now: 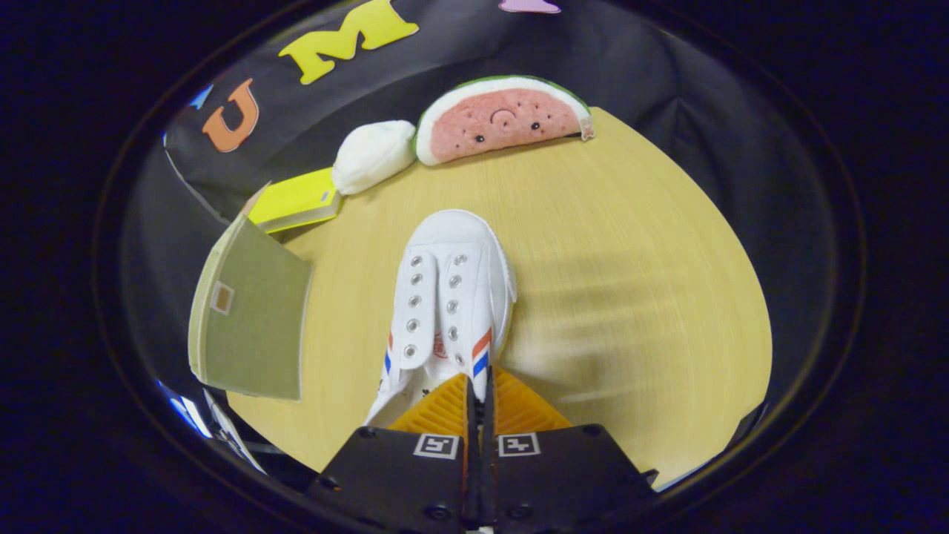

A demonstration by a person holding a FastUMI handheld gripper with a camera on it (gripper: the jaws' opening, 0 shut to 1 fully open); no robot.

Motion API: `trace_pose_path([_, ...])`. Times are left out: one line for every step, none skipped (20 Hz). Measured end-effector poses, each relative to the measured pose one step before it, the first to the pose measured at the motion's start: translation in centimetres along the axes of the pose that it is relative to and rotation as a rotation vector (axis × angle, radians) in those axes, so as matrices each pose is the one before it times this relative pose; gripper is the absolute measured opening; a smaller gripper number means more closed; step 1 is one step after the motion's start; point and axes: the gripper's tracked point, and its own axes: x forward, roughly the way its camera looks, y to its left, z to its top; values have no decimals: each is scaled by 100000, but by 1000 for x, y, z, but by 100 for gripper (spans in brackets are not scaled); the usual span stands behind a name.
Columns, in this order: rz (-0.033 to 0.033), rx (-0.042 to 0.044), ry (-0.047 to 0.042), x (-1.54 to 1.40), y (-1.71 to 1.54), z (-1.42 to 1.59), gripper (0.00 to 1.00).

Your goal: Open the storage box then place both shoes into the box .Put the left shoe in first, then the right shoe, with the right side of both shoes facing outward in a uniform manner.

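one white shoe [445, 311] hangs from the gripper [478, 393], toe pointing away over the round wooden table [630, 282]. the fingers are pressed nearly together, with only a thin slit between them, and they pinch what looks like the right-hand wall of the shoe's collar near the red and blue stripes. the heel is tucked under the fingers, so i cannot tell exactly how deep the hold goes.

as for progress, the storage box [248, 319] sits to the left of the shoe, at the table's edge, and its flat greenish panel with a small tag looks like a lid standing open, though the inside is hidden from here. so the opening step is probably done, and one shoe is on its way. whether this is the left or the right shoe i cannot say for certain, and i see nothing lying inside the box. getting this shoe in with its right side outward is left to do.

around it: a yellow book [296, 202] lies just beyond the box, a white plush lump [373, 156] touches it, and a watermelon plush [500, 119] sits at the far rim. all are well apart from the shoe. the raised panel itself is the likely obstacle on the way in.
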Motion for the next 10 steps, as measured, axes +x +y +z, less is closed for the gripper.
trace_pose_path([669,-204,-2061,-959,865,-8,6])
trace_pose_path([691,-687,-1795,-1000,937,-89,6])
trace_pose_path([930,-457,-1583,-1028,1251,8,6])
trace_pose_path([781,-566,-875,-749,1286,19,6])
trace_pose_path([457,-1601,-714,-716,1358,99,6])
trace_pose_path([159,-1774,-929,-655,1254,149,6])
trace_pose_path([72,-1545,-1617,-802,1339,278,6])
trace_pose_path([85,-1051,-1786,-603,1205,285,6])
trace_pose_path([226,-626,-1982,-554,1332,399,6])
trace_pose_path([438,-147,-1485,-417,1326,312,5])
